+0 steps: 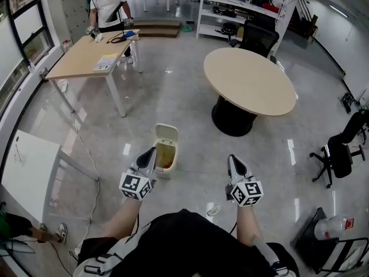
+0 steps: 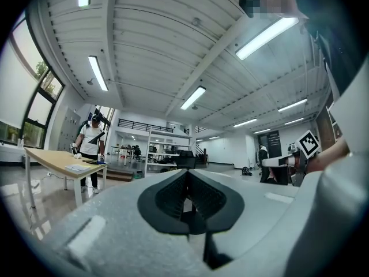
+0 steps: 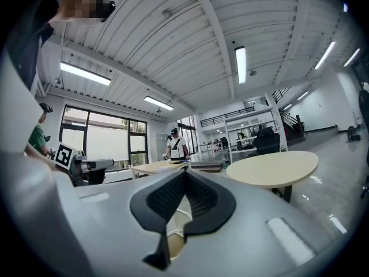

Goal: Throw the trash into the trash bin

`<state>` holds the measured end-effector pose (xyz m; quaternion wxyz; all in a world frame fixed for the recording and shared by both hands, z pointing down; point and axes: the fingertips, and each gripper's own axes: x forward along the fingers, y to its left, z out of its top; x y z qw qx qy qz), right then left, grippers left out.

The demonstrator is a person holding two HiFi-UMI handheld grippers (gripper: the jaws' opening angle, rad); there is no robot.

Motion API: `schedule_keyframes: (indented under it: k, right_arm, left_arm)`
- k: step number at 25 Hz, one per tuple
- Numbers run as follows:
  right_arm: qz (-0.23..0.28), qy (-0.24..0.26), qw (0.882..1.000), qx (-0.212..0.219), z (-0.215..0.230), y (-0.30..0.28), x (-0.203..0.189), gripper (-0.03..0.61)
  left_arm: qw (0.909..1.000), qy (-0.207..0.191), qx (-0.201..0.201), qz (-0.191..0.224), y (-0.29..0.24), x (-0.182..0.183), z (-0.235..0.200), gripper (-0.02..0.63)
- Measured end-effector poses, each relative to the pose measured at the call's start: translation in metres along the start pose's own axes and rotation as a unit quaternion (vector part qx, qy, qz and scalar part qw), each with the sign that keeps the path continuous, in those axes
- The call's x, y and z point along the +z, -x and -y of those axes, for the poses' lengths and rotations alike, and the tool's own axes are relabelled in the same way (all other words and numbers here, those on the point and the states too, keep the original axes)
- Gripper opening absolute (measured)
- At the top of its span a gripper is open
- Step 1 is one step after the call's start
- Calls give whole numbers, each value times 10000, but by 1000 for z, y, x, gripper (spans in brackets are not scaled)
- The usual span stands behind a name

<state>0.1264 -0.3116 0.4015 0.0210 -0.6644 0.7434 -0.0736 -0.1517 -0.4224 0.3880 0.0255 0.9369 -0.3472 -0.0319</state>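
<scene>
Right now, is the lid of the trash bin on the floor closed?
No, the trash bin has its lid tipped up, with its inside showing.

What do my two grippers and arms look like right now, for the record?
Both the left gripper and right gripper have pale grey bodies tapering to dark pointed jaws lined with black ribbed pads. Each carries a cube of black-and-white square markers. Forearms are unsleeved; the person wears a dark top with light straps.
</scene>
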Motion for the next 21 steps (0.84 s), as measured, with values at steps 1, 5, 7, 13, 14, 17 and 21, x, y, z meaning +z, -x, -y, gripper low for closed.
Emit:
schedule_keyframes:
  k: [1, 5, 7, 13, 14, 17, 21]
  right_arm:
    - [11, 10, 10000, 4, 1, 1, 1, 5]
    - [48, 37, 10000, 11, 1, -2, 5, 5]
    - [71, 28, 10000, 10, 1, -4, 7, 5]
    - [129, 47, 9999, -2, 7, 2, 13, 5]
    - [139, 44, 9999, -24, 9, 4, 14, 5]
    - [157, 37, 9999, -51, 14, 7, 14, 5]
    - [138, 41, 9999, -41, 16, 9, 12, 5]
  left_arm:
    - [10000, -3, -4, 25, 0, 2, 2, 3]
    - [9999, -44, -19, 109, 0, 8, 1, 3]
    - [9999, -34, -35, 121, -2, 7, 0, 3]
    - [9999, 28, -99, 129, -9, 6, 9, 3]
    - [9998, 30, -110, 136, -10, 6, 12, 3]
    - [9998, 24, -135, 143, -13, 5, 17, 3]
    - [9997, 12, -160, 158, -15, 6, 21, 3]
